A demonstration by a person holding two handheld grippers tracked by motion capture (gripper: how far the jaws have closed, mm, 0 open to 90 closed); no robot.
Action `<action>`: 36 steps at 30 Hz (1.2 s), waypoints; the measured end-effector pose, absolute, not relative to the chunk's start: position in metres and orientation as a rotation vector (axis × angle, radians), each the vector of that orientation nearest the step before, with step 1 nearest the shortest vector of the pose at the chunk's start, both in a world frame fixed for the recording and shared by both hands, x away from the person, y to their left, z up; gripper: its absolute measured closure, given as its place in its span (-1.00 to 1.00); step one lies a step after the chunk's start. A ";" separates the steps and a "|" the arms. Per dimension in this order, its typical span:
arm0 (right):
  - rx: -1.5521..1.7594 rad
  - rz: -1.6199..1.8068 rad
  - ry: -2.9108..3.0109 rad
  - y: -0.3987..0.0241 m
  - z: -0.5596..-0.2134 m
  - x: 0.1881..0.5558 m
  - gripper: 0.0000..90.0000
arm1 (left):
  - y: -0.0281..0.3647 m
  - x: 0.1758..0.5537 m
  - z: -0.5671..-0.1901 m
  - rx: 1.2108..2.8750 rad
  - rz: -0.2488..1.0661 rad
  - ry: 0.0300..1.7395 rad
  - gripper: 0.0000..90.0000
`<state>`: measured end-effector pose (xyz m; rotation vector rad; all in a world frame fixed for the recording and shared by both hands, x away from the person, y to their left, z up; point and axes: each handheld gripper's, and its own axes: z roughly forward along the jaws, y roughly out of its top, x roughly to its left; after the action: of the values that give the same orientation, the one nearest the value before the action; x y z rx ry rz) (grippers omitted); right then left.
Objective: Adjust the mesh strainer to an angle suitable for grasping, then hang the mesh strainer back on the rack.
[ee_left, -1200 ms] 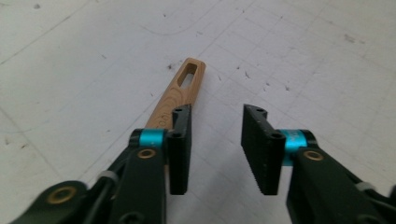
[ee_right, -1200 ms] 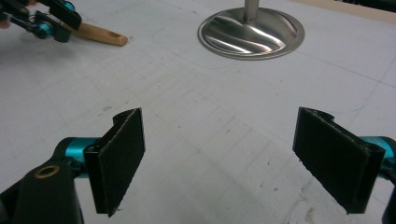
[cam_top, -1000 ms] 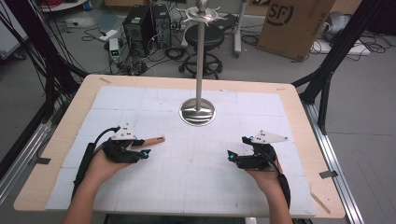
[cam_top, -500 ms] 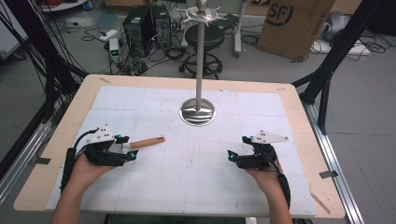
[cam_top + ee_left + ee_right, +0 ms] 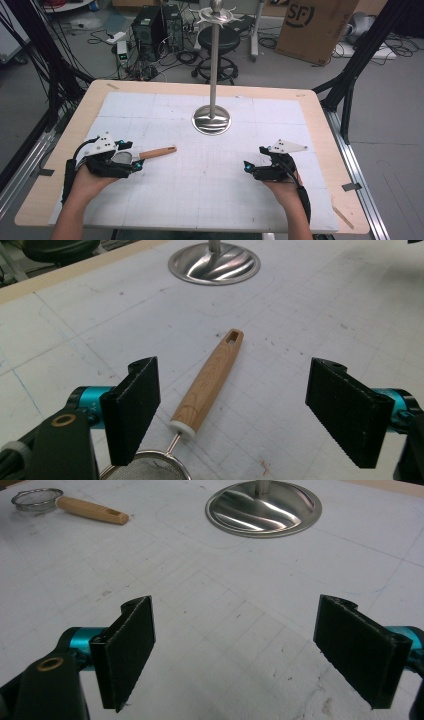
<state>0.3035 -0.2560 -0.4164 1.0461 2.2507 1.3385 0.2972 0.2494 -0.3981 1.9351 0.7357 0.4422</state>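
Note:
A small mesh strainer with a wooden handle (image 5: 157,151) lies flat on the white mat at the left. My left gripper (image 5: 136,162) sits just behind its bowl. In the left gripper view the handle (image 5: 210,382) lies between the wide-apart jaws and touches neither, with the mesh bowl (image 5: 145,470) at the bottom edge. The left gripper (image 5: 245,410) is open, its jaws having just been opening. My right gripper (image 5: 247,167) rests at the right of the mat, and in the right gripper view it (image 5: 250,650) is open over bare mat.
A steel stand with a round base (image 5: 212,120) and a tall pole (image 5: 215,60) rises at the middle back of the mat. The right gripper view has the base (image 5: 262,507) ahead and the strainer (image 5: 92,509) far left. The wooden table edge (image 5: 45,195) frames the mat.
My left hand has drawn back to the left, off the strainer's handle, and its jaws have spread. The strainer stays where it lay. The right hand has not moved.

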 end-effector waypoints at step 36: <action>1.026 1.374 2.239 -0.259 -0.413 0.301 -0.65 | 0.251 0.303 -0.405 1.971 0.445 0.772 -0.55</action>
<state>0.3014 -0.2589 -0.4132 1.0261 2.2395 1.3742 0.3031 0.2506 -0.4045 1.9707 0.7722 0.4450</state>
